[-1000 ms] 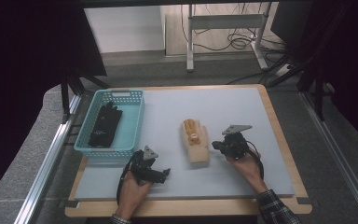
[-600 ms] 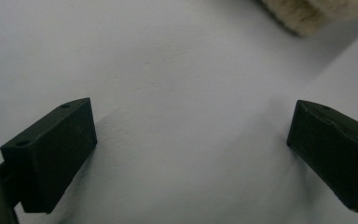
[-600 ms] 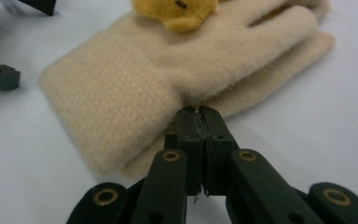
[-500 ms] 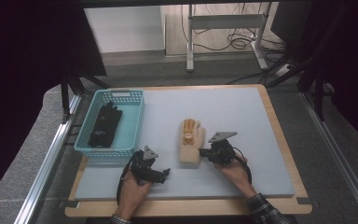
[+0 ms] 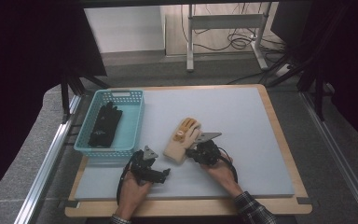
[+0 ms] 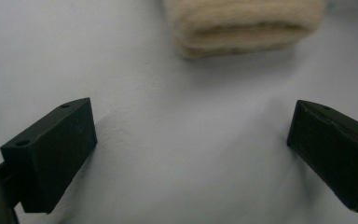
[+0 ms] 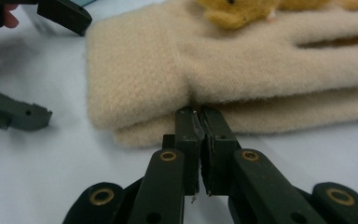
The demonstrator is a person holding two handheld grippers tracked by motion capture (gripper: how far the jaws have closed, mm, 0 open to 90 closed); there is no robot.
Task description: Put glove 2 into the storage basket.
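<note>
A pair of beige knit gloves with yellow fingers (image 5: 182, 139) lies stacked near the middle of the blue-grey table mat (image 5: 242, 121). My right gripper (image 5: 192, 152) sits at the gloves' right side, cuff end. In the right gripper view its jaws (image 7: 198, 114) are shut, tips pressed against the edge of the gloves (image 7: 261, 79) with nothing between them. My left gripper (image 5: 161, 165) rests on the mat just left of the cuff, and it (image 6: 191, 144) stands wide open with the cuff (image 6: 244, 28) ahead of it.
A light-blue plastic basket (image 5: 133, 133) stands at the left of the mat with a pair of black gloves (image 5: 105, 125) in it. The mat lies on a wooden board (image 5: 279, 135). Past the table's far edge are a metal stand and cables (image 5: 228, 32).
My right gripper has slid left against the beige gloves, which have shifted left and turned a little. The left gripper has stayed in place.
</note>
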